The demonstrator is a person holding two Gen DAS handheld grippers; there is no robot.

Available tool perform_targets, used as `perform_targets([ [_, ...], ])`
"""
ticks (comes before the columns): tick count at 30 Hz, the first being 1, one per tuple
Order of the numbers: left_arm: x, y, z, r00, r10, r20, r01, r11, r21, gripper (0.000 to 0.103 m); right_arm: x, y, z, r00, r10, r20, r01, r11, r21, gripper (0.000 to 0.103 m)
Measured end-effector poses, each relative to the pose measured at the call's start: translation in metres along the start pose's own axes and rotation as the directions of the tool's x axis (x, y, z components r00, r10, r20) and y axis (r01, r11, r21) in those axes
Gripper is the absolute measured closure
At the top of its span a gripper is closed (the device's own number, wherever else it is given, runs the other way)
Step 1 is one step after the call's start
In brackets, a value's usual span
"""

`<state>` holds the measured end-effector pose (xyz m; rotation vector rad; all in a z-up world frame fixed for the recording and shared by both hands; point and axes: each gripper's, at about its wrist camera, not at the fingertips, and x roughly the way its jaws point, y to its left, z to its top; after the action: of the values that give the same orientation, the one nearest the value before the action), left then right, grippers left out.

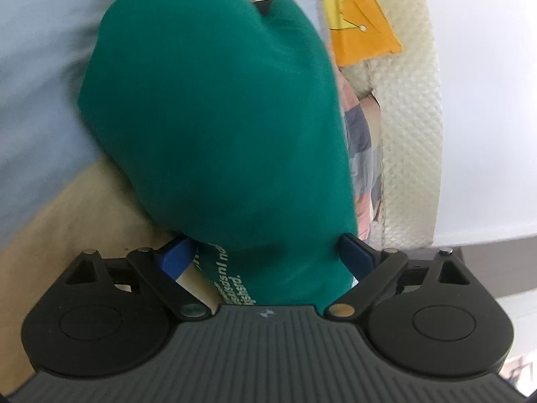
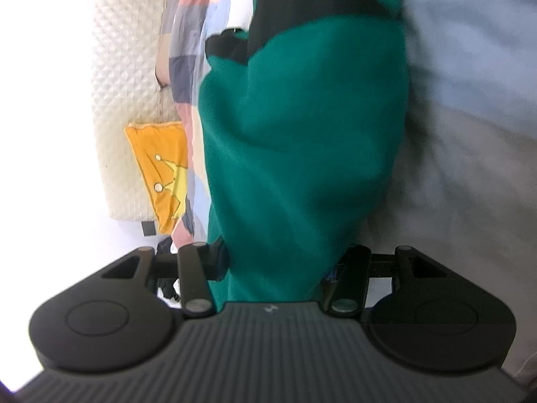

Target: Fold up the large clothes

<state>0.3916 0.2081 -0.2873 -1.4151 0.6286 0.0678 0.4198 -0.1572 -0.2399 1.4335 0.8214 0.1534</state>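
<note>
A green garment (image 1: pixel 214 127) filled the middle of both wrist views, a thick, soft, matte cloth bunched into a rounded heap with broad folds and no sharp creases. In the left view its near end fell between the fingers of the left gripper (image 1: pixel 265 252). A strip of the same green with pale printed lettering (image 1: pixel 228 278) lay twisted beside the left blue pad (image 1: pixel 176 255). The right blue pad (image 1: pixel 355 252) touched the cloth's edge. The jaws stood fairly wide with the cloth filling the gap, but whether the pads pressed on it could not be told.

In the right view the garment (image 2: pixel 302 141) showed a black panel (image 2: pixel 302 3) at its far end and hung down into the right gripper (image 2: pixel 282 265). Both of that gripper's fingers sat against the sides of the bundle, half closed and pinching it; their tips were hidden by the cloth.

The garment lay on a pale blue sheet (image 1: pixel 40 50), with a tan surface (image 1: pixel 67 208) showing near the left gripper. Beside it were a patchwork cloth (image 2: pixel 188 67), a yellow cushion (image 2: pixel 161 168) with a crown design and a cream textured blanket (image 2: pixel 127 67).
</note>
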Motion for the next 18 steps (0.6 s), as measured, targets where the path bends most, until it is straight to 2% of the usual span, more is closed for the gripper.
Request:
perform_targets([
  [3, 0.004, 0.004, 0.003, 1.000, 0.001, 0.002, -0.001, 0.999, -0.039, 0.008, -0.005, 0.004, -0.009, 0.999, -0.009, 0.039, 0.009, 1.000, -0.004, 0.038],
  [5, 0.005, 0.004, 0.003, 1.000, -0.001, 0.015, 0.002, 0.998, -0.056, 0.008, -0.013, 0.006, -0.007, 0.997, -0.016, 0.079, 0.016, 1.000, -0.006, 0.018],
  [9, 0.012, 0.004, 0.005, 1.000, 0.004, 0.025, -0.002, 0.996, -0.092, 0.008, -0.010, 0.011, -0.001, 0.995, -0.021, 0.098, 0.027, 0.998, -0.060, 0.019],
  [11, 0.015, 0.004, 0.005, 0.999, 0.018, 0.038, -0.014, 0.995, -0.095, 0.008, 0.001, 0.009, 0.000, 0.999, -0.043, 0.028, 0.045, 0.997, -0.066, 0.022],
  [13, 0.016, 0.003, 0.001, 0.998, 0.027, 0.049, -0.023, 0.996, -0.083, 0.008, 0.018, 0.002, -0.008, 0.997, -0.027, -0.077, 0.026, 1.000, -0.018, 0.034],
  [15, 0.017, -0.001, -0.002, 0.998, 0.035, 0.059, -0.030, 0.997, -0.071, 0.010, 0.016, 0.000, -0.012, 0.996, -0.004, -0.085, 0.003, 1.000, -0.010, 0.045],
  [18, 0.007, -0.005, -0.004, 0.995, 0.032, 0.091, -0.026, 0.998, -0.064, 0.017, 0.007, 0.012, -0.012, 0.998, -0.014, -0.065, 0.008, 0.996, -0.088, 0.056],
])
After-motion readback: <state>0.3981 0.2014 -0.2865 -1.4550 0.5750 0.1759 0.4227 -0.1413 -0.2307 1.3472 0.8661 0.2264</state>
